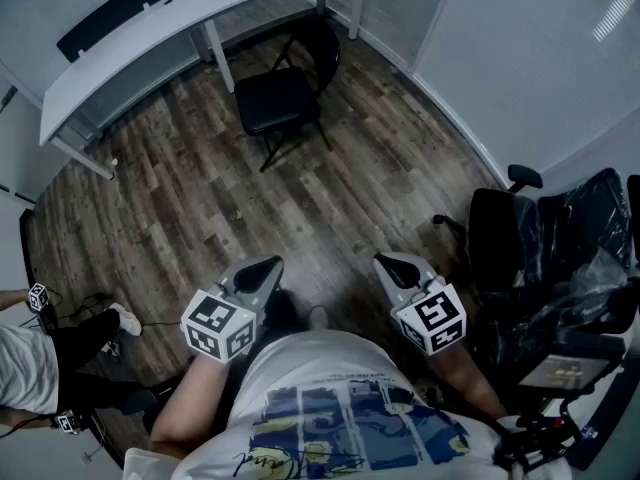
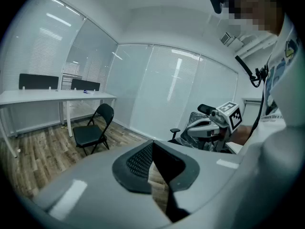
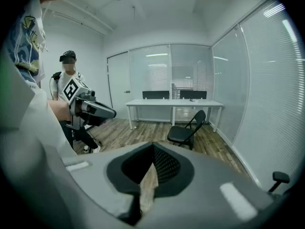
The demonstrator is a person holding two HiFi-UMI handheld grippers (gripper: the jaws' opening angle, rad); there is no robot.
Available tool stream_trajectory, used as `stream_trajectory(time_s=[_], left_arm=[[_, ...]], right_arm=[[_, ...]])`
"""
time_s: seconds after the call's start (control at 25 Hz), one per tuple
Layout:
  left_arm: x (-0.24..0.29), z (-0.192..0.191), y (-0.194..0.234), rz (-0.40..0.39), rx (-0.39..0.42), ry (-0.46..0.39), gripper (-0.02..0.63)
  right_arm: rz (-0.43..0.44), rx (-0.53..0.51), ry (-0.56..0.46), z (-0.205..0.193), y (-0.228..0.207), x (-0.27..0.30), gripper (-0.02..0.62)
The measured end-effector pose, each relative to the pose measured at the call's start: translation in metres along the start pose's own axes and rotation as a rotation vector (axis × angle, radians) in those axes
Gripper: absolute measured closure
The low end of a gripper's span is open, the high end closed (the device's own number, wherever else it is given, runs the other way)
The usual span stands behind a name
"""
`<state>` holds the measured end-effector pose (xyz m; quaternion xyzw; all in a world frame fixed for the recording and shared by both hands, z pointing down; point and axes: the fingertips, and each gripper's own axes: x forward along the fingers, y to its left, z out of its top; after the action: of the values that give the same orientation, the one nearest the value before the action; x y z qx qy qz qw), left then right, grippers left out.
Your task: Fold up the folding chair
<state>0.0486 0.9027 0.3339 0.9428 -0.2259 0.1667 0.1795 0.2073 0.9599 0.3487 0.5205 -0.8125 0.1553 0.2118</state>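
A black folding chair (image 1: 287, 90) stands unfolded on the wood floor, far ahead near the white desk; it also shows as the chair (image 2: 93, 129) at mid-left of the left gripper view and the chair (image 3: 186, 129) right of centre in the right gripper view. My left gripper (image 1: 259, 272) is low in the head view, close to my body, jaws shut with nothing between them. To its right, my right gripper (image 1: 397, 268) is likewise shut and empty. Both are well short of the chair.
A long white desk (image 1: 150, 28) runs along the far wall behind the chair. Black office chairs wrapped in plastic (image 1: 560, 258) crowd the right side. Another person (image 1: 40, 363) sits at lower left. A glass wall (image 3: 257, 99) runs along the right.
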Motion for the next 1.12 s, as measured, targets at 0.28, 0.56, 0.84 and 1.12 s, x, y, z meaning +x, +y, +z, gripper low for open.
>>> stream_trajectory(time_s=[0.28, 0.56, 0.84, 1.12], left_arm=[[-0.004, -0.002, 0.008, 0.024, -0.004, 0.000, 0.600], [-0.005, -0.005, 0.008, 0.032, -0.008, 0.002, 0.600], [-0.004, -0.007, 0.007, 0.025, -0.013, 0.007, 0.600], [-0.018, -0.009, 0.009, 0.039, -0.020, 0.001, 0.600]], right_arm=[[0.005, 0.003, 0.003, -0.005, 0.002, -0.001, 0.594], [0.010, -0.001, 0.002, -0.006, 0.003, -0.003, 0.594], [0.026, 0.016, 0.006, -0.008, 0.005, 0.000, 0.592], [0.031, 0.022, 0.018, -0.006, 0.013, 0.002, 0.570]])
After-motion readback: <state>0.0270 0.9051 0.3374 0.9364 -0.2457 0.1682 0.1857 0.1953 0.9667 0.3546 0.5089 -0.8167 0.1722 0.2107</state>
